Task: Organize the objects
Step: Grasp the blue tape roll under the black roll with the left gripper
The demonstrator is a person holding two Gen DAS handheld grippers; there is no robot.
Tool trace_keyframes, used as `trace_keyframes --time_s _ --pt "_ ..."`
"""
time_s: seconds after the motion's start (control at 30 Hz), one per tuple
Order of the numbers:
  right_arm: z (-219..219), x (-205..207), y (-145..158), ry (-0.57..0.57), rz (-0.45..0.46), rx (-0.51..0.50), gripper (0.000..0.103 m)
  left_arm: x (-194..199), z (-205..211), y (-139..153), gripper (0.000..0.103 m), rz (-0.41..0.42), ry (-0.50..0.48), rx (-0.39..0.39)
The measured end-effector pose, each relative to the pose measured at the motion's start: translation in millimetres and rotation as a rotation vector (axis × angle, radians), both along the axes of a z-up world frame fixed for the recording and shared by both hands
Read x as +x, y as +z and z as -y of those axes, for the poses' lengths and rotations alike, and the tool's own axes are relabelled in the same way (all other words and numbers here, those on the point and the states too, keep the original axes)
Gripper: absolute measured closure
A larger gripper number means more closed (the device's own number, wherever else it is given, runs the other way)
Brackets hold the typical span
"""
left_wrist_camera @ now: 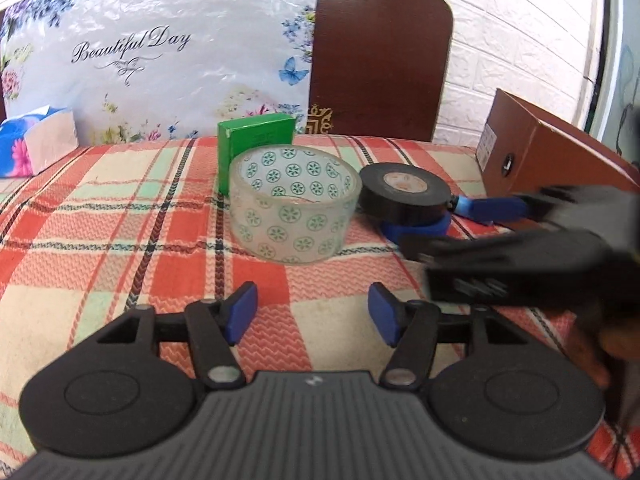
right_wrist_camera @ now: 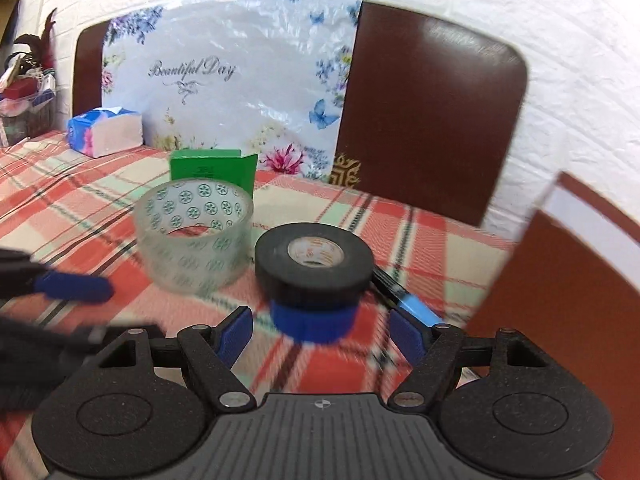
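Observation:
A clear tape roll with green flower print (left_wrist_camera: 294, 204) (right_wrist_camera: 194, 234) lies flat on the plaid cloth. A green box (left_wrist_camera: 256, 142) (right_wrist_camera: 214, 170) stands behind it. A black tape roll (left_wrist_camera: 404, 196) (right_wrist_camera: 316, 266) sits on top of a blue tape roll (left_wrist_camera: 416, 230) (right_wrist_camera: 314, 320). A black pen with a blue cap (right_wrist_camera: 408, 298) lies right of them. My left gripper (left_wrist_camera: 312, 314) is open and empty, just short of the clear roll. My right gripper (right_wrist_camera: 320, 332) is open, with the blue roll between its fingertips, not touching.
A brown cardboard box (left_wrist_camera: 552, 156) (right_wrist_camera: 568, 304) stands at the right. A tissue pack (left_wrist_camera: 38, 144) (right_wrist_camera: 106, 132) lies at the far left. A floral "Beautiful Day" bag (left_wrist_camera: 160, 52) leans on the dark headboard (left_wrist_camera: 380, 56) behind the cloth (left_wrist_camera: 100, 216).

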State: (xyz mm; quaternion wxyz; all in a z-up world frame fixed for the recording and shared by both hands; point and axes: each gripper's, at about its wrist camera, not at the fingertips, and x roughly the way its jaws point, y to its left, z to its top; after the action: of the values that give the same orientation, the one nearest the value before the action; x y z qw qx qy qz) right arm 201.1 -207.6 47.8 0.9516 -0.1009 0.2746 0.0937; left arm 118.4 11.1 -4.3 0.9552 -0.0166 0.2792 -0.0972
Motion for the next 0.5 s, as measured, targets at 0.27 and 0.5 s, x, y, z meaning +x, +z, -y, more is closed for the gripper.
trace_keyframes --time_s 0.27,0.5 --pt "1 22 -4 0.015 -0.050 0.076 0.046 0 -4 -2 0.036 0.001 -0.009 -0.021" --pt "20 -26 -3 0.005 -0.060 0.087 0.046 0 -1 -2 0.034 0.003 -0.013 0.008"
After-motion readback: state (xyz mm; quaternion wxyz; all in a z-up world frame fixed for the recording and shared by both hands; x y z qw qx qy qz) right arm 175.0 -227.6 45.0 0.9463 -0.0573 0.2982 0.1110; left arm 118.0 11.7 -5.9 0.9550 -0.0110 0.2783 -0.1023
